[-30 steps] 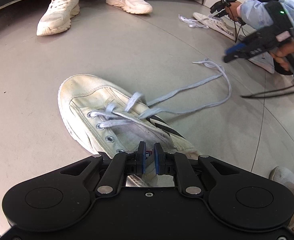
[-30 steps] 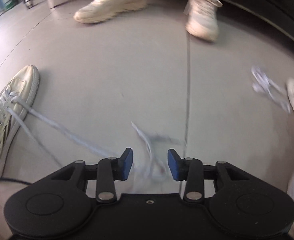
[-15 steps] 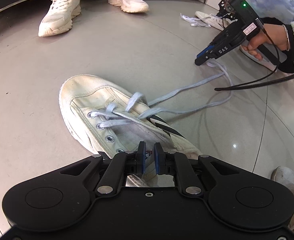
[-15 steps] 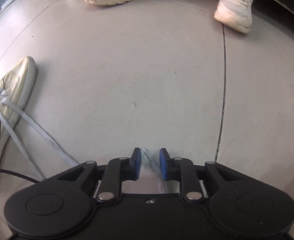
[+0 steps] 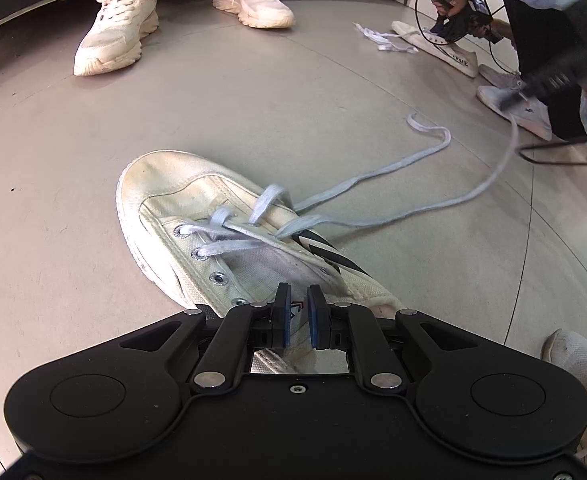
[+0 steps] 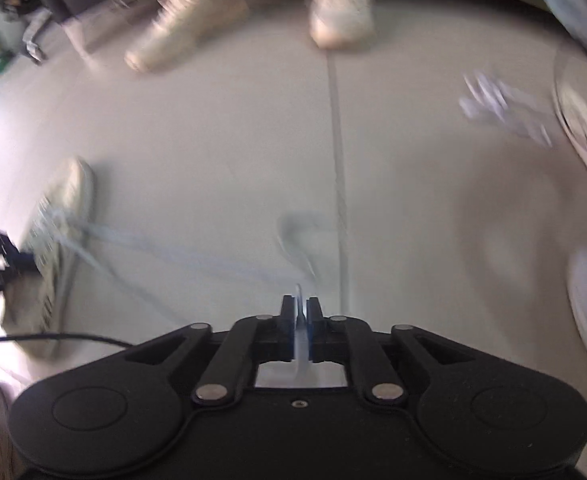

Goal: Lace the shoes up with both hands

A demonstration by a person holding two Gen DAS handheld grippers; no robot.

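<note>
A worn white canvas shoe (image 5: 181, 196) lies on the grey floor, its pale blue lace (image 5: 373, 176) threaded through the front eyelets. My left gripper (image 5: 297, 312) is shut on the shoe's tongue near the label. One lace strand rises off the floor toward my right gripper (image 5: 511, 98), blurred at the right edge. In the blurred right wrist view, the right gripper (image 6: 301, 312) has the lace end (image 6: 299, 292) between its pads. Its jaws are opening, though they stand narrow against the lace. The shoe (image 6: 69, 192) lies far left there.
A seated person's white sneakers (image 5: 113, 36) (image 5: 253, 0) rest at the far edge. Another person crouches at top right with a gripper (image 5: 453, 12) over a second white shoe (image 5: 445, 48) and its loose lace (image 5: 381, 40). A sneaker (image 5: 573, 360) is at bottom right.
My right gripper closed on the lace end on the floor, then rose and swung right with it. One strand now lifts off the floor. The left gripper and shoe stayed put.
</note>
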